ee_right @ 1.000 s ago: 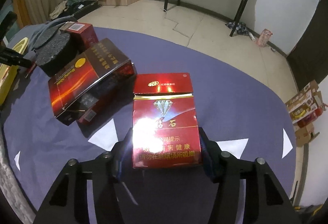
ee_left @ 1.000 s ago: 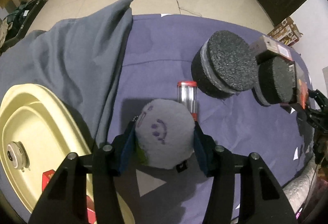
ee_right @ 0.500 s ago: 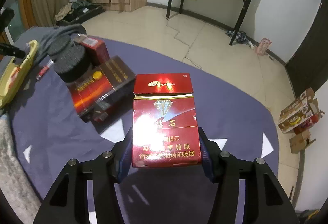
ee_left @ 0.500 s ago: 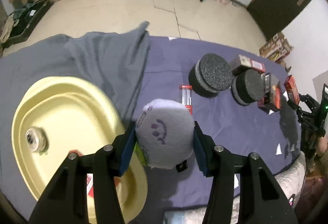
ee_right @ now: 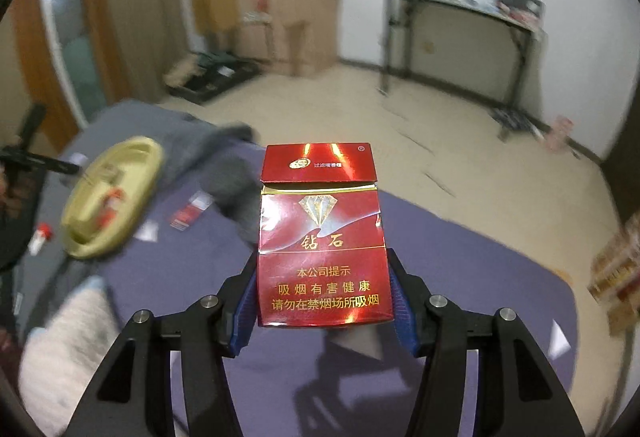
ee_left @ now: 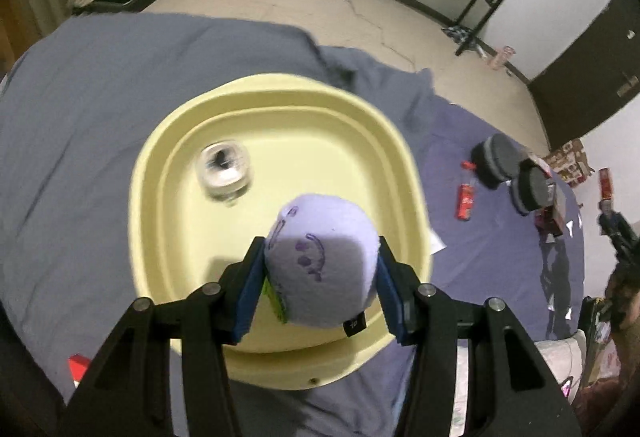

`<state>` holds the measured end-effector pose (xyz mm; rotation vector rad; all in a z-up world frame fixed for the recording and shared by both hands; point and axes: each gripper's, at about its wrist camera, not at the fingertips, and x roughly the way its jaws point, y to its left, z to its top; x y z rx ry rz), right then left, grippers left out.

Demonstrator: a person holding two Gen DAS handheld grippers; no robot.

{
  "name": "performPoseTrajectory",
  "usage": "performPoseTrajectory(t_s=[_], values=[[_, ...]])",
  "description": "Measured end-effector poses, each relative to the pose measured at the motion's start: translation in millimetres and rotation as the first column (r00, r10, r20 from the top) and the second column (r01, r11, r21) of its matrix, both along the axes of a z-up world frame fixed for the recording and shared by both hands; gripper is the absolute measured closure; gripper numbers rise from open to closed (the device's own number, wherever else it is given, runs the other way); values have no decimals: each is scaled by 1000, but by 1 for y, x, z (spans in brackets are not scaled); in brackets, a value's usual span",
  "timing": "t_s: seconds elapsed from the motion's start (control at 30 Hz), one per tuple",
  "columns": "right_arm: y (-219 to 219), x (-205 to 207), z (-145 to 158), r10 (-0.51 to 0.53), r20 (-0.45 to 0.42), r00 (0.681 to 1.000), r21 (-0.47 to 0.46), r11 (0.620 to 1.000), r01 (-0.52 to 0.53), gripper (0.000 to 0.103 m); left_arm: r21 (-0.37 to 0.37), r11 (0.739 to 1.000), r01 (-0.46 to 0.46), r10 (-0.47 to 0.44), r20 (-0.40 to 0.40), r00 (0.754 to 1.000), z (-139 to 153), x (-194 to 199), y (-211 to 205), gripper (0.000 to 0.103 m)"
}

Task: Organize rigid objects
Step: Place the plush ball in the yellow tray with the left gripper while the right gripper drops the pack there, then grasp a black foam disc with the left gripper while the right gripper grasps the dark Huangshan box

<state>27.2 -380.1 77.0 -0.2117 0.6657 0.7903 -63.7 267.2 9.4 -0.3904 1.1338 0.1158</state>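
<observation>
Above the pale yellow rounded-square plastic basin (ee_left: 276,113), the left gripper (ee_left: 320,269) is clamped on a round lilac plush ball with a stitched purple face (ee_left: 324,261), blue pads pressed into both sides. Ball hangs over the basin's near half, apart from the small clear glass jar (ee_left: 226,171) lying further in. Ball looks light & soft: it should squash under the pads, land quietly, maybe roll or bounce a little; a grip across its widest part suits it, as it is held now.

In the right wrist view, the right gripper (ee_right: 322,297) is clenched on a glossy red cardboard cigarette pack with gold print (ee_right: 320,233), pads on the narrow side walls of the lower half, w/ the flip lid pointing away. Pack is likely light & thin-walled; side wall already looks a bit creased, so hard squeezing could crush it, and the glossy face may be slippery. It is held up over the purple-blue cloth (ee_right: 460,269), well apart from the basin.

Room: basin floor is mostly bare around the jar; its raised rim is the edge to clear. Grey blanket (ee_left: 100,89) bunches round the basin's far side. Two black foam discs (ee_left: 500,161) and a small red tube (ee_left: 466,199) lie off to the right on the cloth, clear of both loads. Right view is blurred, so small items near the basin can't be told
</observation>
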Motion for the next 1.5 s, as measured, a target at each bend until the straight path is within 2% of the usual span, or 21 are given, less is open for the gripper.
performPoseTrajectory(t_s=[0.17,0.23,0.3,0.43,0.53,0.67,0.73,0.83,0.97,1.1,1.17,1.23,1.3,1.33,1.4,1.5], values=[[73,-30,25,154,1,988,48,987,-154,48,0,999,-34,34,-41,999,-16,-9,19,50],[113,-39,28,210,-15,978,44,977,-209,48,17,1000,-14,14,-42,999,-18,-10,21,50],[150,-47,26,270,-17,963,-4,963,-270,48,43,999,3,-1,-43,999,-20,-7,20,50],[240,-77,11,424,49,904,-138,899,-415,48,70,998,-4,9,-69,998,-35,-2,21,50],[300,-75,-7,441,-2,898,-161,886,-435,48,80,997,15,-7,-102,995,-51,-3,24,50],[372,-65,-30,466,-42,884,-278,844,-459,48,98,995,9,6,-151,989,-71,-10,37,50],[404,-53,-41,451,-70,890,-316,836,-448,48,120,992,26,-6,-169,986,-81,-13,39,50],[440,-42,-52,417,-89,905,-349,837,-420,48,105,994,21,-1,-186,983,-97,-15,44,49],[458,-38,-66,407,-115,906,-384,823,-418,48,113,993,34,-14,-175,984,-100,-12,44,47],[470,-40,-80,413,-129,902,-394,813,-429,47,117,992,36,-16,-166,986,-99,-11,43,35],[468,-40,-80,415,-137,899,-387,813,-435,44,94,995,22,-9,-137,991,-100,-12,45,28],[460,-40,-71,405,-133,905,-336,840,-425,37,52,999,4,2,-114,993,-98,-13,46,19],[439,-41,-53,397,-123,910,-266,870,-416,6,15,1000,-8,10,-110,994,-95,-16,47,5],[429,-41,-45,387,-104,916,-237,885,-401,1,-2,1000,-23,23,-96,995,-91,-17,48,4],[404,-37,-28,352,-74,933,-180,915,-360,0,-32,998,-45,43,-44,998,-77,-18,48,4],[351,-23,-5,277,-55,959,-117,952,-282,0,-28,999,-39,38,-19,999,-57,-13,42,0]])
